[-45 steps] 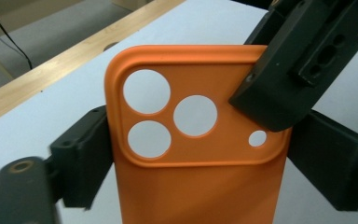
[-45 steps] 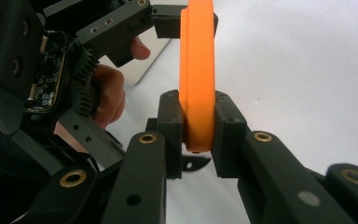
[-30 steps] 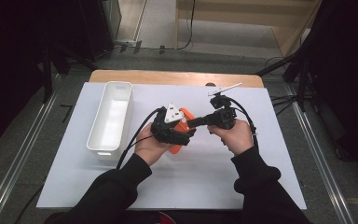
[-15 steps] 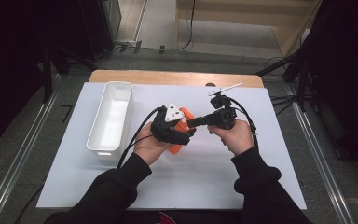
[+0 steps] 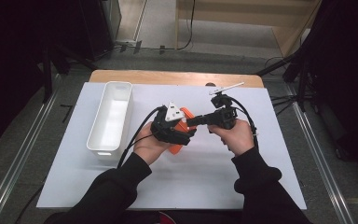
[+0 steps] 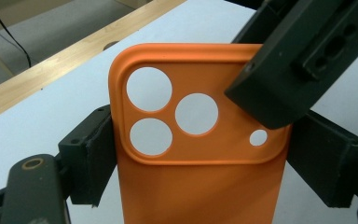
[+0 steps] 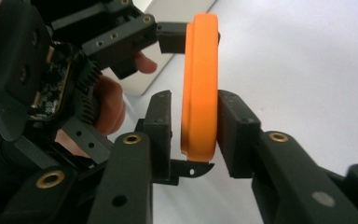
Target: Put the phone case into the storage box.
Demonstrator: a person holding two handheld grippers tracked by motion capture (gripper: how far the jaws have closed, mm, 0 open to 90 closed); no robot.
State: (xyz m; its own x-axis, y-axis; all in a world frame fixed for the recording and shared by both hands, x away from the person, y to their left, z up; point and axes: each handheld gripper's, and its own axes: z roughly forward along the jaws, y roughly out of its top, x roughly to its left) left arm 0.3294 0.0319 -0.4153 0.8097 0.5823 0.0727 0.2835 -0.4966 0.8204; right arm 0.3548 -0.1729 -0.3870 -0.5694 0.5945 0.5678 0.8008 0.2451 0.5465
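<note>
An orange phone case [image 6: 200, 186] with round camera holes is held above the white sheet. My left gripper [image 6: 209, 154] is shut on it, a pad pressing each long side. From the right, my right gripper [image 7: 193, 135] straddles the case's [image 7: 199, 84] corner edge-on. Its jaws have just been opening, and a narrow gap shows between the left pad and the case. In the high view both hands meet mid-table, the left gripper [image 5: 182, 133] and right gripper [image 5: 190, 122] at the case [image 5: 185, 115].
A long white bin [image 5: 112, 116] stands at the left of the white sheet [image 5: 214, 177]. The wooden table edge [image 5: 168, 77] runs along the back. Black cables trail from both grippers over the sheet.
</note>
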